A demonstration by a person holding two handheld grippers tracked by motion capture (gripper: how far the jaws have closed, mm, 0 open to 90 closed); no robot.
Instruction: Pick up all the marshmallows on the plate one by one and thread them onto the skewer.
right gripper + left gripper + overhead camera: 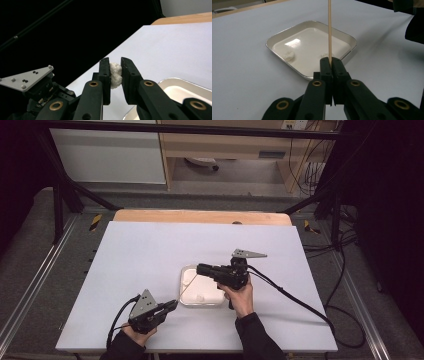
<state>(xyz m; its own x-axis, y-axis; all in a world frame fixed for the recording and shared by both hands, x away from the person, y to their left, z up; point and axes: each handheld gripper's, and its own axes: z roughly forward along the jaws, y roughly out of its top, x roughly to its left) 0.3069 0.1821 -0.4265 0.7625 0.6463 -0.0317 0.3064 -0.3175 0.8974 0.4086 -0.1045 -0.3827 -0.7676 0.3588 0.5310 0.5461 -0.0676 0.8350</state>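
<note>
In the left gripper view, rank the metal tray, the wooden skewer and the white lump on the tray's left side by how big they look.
1. metal tray
2. wooden skewer
3. white lump

No words, brand names, labels, numbers or signs can be read anywhere on the table (150, 250), on the metal tray (274, 40) that stands on it, or on the furniture beyond the table's far edge.

White table (150, 255), square metal tray (186, 271) lying on it
</note>
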